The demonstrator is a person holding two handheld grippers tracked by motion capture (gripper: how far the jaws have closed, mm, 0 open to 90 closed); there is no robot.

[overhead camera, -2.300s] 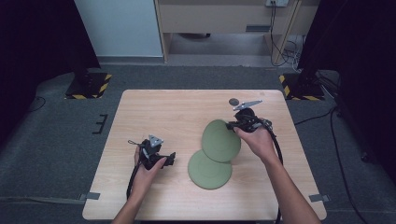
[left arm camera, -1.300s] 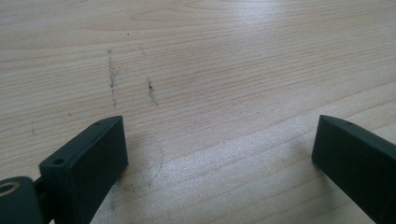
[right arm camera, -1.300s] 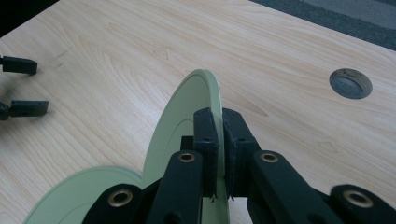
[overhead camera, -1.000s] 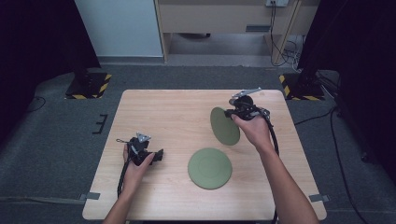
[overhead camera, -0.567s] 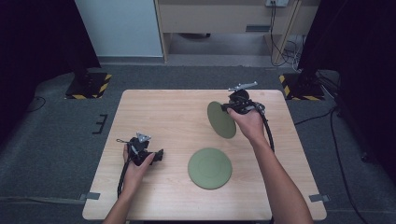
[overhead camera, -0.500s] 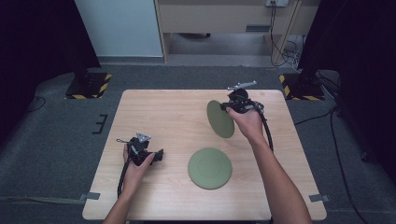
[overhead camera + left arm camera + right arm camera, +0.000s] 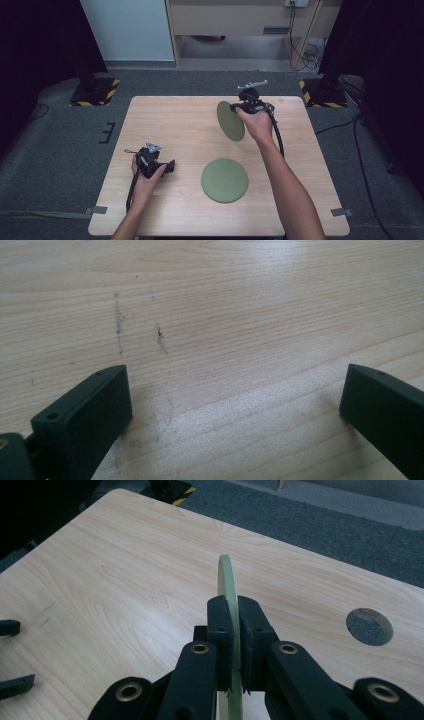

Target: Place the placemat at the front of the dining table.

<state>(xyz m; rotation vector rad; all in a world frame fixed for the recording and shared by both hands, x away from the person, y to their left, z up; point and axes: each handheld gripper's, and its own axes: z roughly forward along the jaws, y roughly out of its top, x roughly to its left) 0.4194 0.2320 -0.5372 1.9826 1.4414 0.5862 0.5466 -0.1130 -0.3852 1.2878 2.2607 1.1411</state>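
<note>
the right gripper point(image 7: 241, 106) grips a thin round olive-green plate point(image 7: 230, 120) by its rim, holding it up on edge above the far right part of the pale wooden table point(image 7: 170, 125), clear of the surface. in the right gripper view the black jaws are pressed tight on both faces of the plate point(image 7: 228, 587), which runs edge-on between them, pale green along its rim. beyond it a round hole in the tabletop point(image 7: 369, 626) shows grey floor beneath.

a second round olive-green plate point(image 7: 224, 180) lies flat on the table nearer the person, well apart from the held one and between the two forearms.

the left gripper point(image 7: 170, 165) rests low over the near left part of the table, in the person's left hand point(image 7: 146, 178). in the left gripper view its jaws stand wide apart with nothing between them, just bare wood grain with a few dark scuff marks point(image 7: 119, 322).

no brand, label or writing can be read on the plates, the grippers or the table. the yellow-and-black striped floor plates point(image 7: 95, 91) beyond the table carry no text.
</note>
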